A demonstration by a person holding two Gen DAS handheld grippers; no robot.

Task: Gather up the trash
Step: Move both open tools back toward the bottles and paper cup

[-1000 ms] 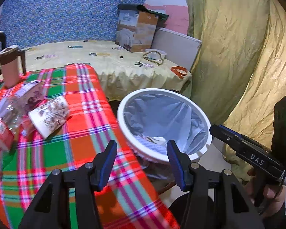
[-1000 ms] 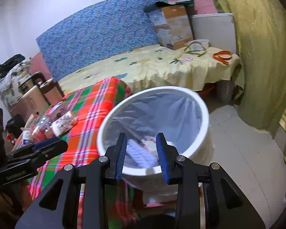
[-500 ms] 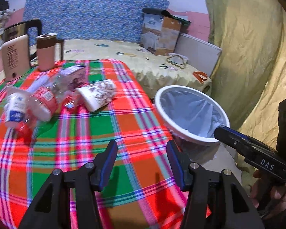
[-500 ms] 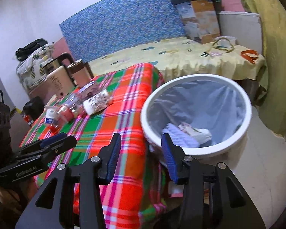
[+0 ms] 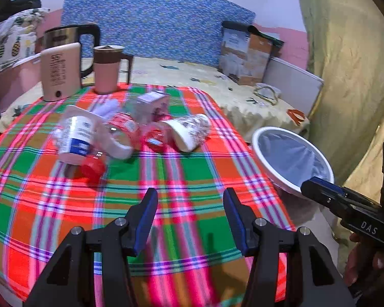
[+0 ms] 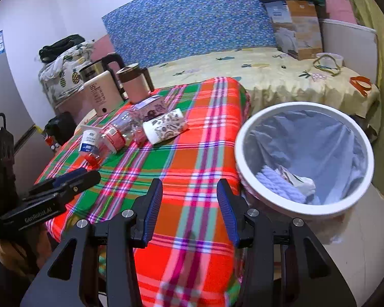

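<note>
A heap of trash lies at the far side of the plaid tablecloth (image 5: 181,179): a patterned paper cup (image 5: 189,131) on its side, a clear bottle with a red label (image 5: 120,133), a white tub with a blue label (image 5: 76,138), a red cap (image 5: 92,167) and a small carton (image 5: 152,102). The white-rimmed bin (image 6: 307,209), lined with a bluish bag, stands off the table's right edge with some trash inside. My left gripper (image 5: 189,212) hovers open over the near cloth, short of the heap. My right gripper (image 6: 189,199) is open and empty, over the table's corner beside the bin.
A beige kettle (image 5: 60,71) and a pink mug (image 5: 106,69) stand behind the heap. A bed with a yellow sheet (image 6: 268,76) carries a cardboard box (image 5: 245,53). A yellow curtain (image 5: 345,64) hangs on the right.
Both grippers have swung left, away from the bin and over the plaid table, so the heap now sits ahead. The right jaws have widened.
</note>
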